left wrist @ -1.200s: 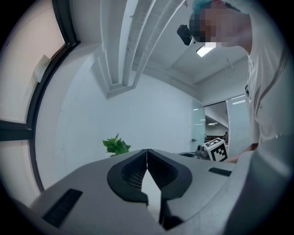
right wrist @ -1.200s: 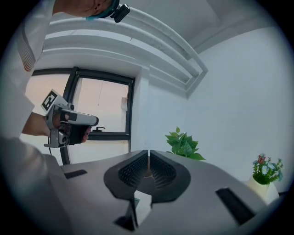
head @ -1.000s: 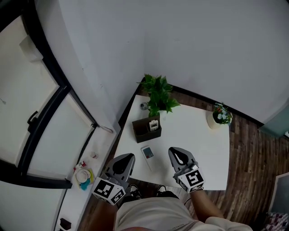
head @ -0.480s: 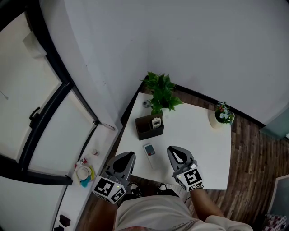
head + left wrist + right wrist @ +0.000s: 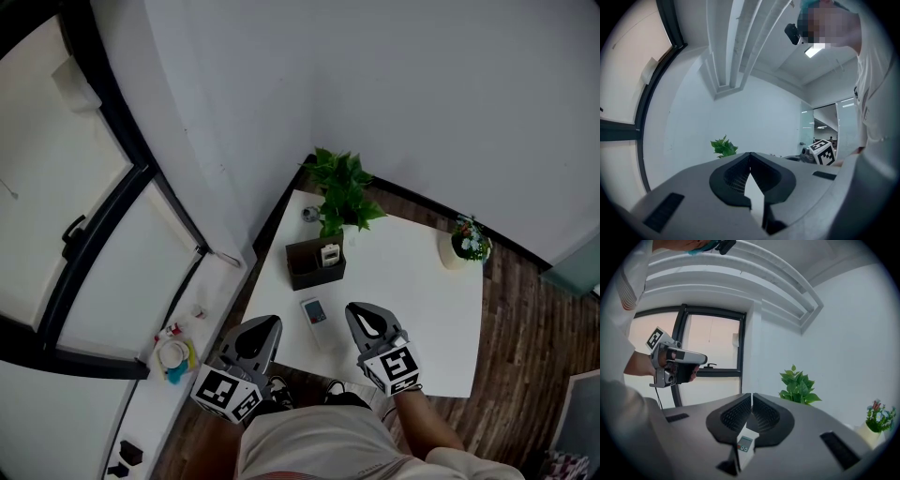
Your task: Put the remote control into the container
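Remote control (image 5: 315,312) lies near table (image 5: 422,309) edge — left gripper (image 5: 265,325), right gripper (image 5: 360,314) fingers closed (empty).

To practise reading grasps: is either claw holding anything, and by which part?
Nothing is held. The left claw and right claw are shut and empty; the remote control lies loose on the white table.

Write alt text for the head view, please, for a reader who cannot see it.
From above, a person holds the left gripper and right gripper, jaws together, at the near edge of a white table. A remote control lies between them; beyond it stand a dark container and a plant.
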Demonstrator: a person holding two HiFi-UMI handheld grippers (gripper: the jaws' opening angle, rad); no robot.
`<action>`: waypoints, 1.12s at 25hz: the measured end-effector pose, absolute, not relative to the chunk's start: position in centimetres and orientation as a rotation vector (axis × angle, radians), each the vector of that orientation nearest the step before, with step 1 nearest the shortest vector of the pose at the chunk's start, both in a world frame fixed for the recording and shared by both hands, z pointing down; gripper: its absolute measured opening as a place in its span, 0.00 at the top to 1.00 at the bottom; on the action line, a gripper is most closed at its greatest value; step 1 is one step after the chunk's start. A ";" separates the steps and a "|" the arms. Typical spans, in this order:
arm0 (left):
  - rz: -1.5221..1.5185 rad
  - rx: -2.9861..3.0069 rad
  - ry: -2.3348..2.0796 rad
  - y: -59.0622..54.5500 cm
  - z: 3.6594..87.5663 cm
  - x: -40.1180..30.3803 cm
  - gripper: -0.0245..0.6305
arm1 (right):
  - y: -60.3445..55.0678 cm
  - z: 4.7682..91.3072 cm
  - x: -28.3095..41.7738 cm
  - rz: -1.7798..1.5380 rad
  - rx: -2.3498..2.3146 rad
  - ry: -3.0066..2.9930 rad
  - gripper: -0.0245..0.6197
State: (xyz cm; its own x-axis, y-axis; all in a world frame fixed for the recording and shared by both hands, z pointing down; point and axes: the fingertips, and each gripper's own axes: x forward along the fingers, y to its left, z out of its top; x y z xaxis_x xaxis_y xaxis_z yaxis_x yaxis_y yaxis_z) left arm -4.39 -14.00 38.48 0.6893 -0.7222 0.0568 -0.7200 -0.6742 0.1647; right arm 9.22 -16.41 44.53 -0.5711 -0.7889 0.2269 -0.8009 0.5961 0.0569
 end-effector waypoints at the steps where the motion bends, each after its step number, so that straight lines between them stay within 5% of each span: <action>1: -0.021 2.724 -1.175 -14.1 38.6 -4.5 0.95 | -16.6 44.9 9.1 0.101 1.304 -2.586 0.93; 7: -0.029 2.714 -1.156 -13.7 39.3 -4.8 0.95 | -17.5 49.0 7.5 0.238 1.187 -2.465 0.91; 10: -0.042 2.708 -1.157 -13.6 39.6 -5.5 0.95 | -17.9 51.0 6.2 0.333 1.113 -2.417 0.70; 13: -0.048 2.684 -1.179 -13.5 40.4 -6.6 0.95 | -18.3 53.6 5.2 0.390 1.046 -2.325 0.61; 28: -0.083 2.543 -1.264 -13.8 44.1 -12.5 0.95 | -23.0 67.1 4.6 0.732 1.023 -1.817 0.52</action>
State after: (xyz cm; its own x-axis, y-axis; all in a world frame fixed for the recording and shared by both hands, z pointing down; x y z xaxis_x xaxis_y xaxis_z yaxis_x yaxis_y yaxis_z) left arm -12.47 -13.84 44.11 0.6113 -0.7872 0.0810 -0.7700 -0.5680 0.2906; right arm 4.56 -23.00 67.05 -0.2545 -0.3419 0.9046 -0.8733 0.4830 -0.0631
